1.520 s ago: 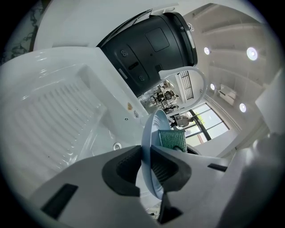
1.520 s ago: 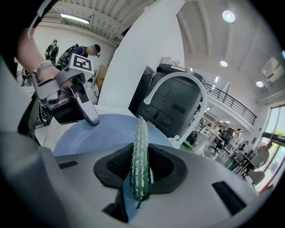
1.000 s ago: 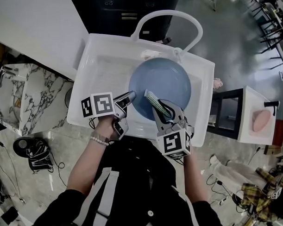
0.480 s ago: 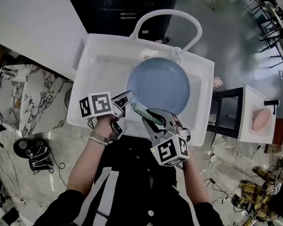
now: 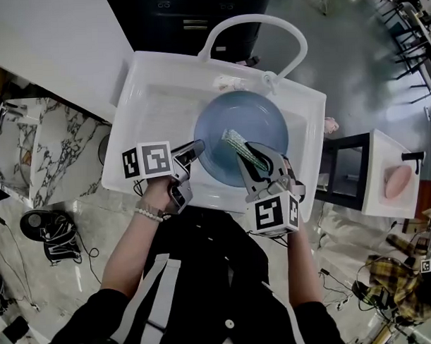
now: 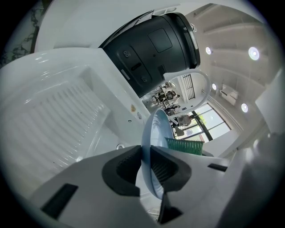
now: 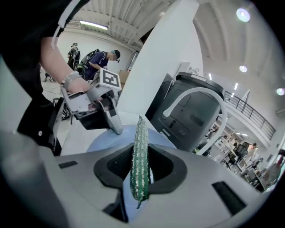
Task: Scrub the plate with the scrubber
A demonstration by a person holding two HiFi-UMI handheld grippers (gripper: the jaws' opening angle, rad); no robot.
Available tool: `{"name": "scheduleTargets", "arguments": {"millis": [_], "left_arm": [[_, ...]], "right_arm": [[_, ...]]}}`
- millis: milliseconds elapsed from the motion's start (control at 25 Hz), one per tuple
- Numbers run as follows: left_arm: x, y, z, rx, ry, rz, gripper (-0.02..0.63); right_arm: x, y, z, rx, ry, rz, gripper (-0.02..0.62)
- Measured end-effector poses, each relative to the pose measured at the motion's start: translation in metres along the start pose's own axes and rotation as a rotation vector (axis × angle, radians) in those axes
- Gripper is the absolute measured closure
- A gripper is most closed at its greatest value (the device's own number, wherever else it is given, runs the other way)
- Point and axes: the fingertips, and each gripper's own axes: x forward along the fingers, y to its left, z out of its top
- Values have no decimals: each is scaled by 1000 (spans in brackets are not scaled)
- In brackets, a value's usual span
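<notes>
Scrubber (image 5: pixel 241 147), green and flat, has come back up onto the blue plate (image 5: pixel 231 118). Half a second ago it hung off the plate's near-left rim, toward the front edge of the sink (image 5: pixel 153 99). Now it lies against the plate's right-centre face, close to where it was a second ago. The right gripper (image 5: pixel 262 158) has swung with it, from the sink's front edge out to the near-right part of the plate. Its jaws are closed narrowly on the scrubber, which stands on edge between the pads and sticks out beyond the tips.

The left gripper (image 5: pixel 195 148) has barely shifted. Its jaws stay nearly together, pinching the plate's left rim, which runs edge-on between the pads in the left gripper view. The plate itself sits right of the sink's middle, below the arched white faucet (image 5: pixel 256 22) at the back edge. It has kept almost the same place across all three moments.
</notes>
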Motion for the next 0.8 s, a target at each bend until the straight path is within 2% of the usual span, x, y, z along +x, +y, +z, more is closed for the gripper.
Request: {"name": "scheduleTargets", "arguments": {"millis": [360, 600, 800], "left_arm": [[0, -6, -16, 22, 68, -25, 551], [-1, -10, -19, 14, 74, -51, 549], [-6, -10, -11, 4, 27, -52, 551]], "right_arm": [[15, -60, -11, -76, 60, -202, 500], [24, -70, -26, -156, 106, -205, 500], [19, -72, -39, -152, 138, -211, 500]]}}
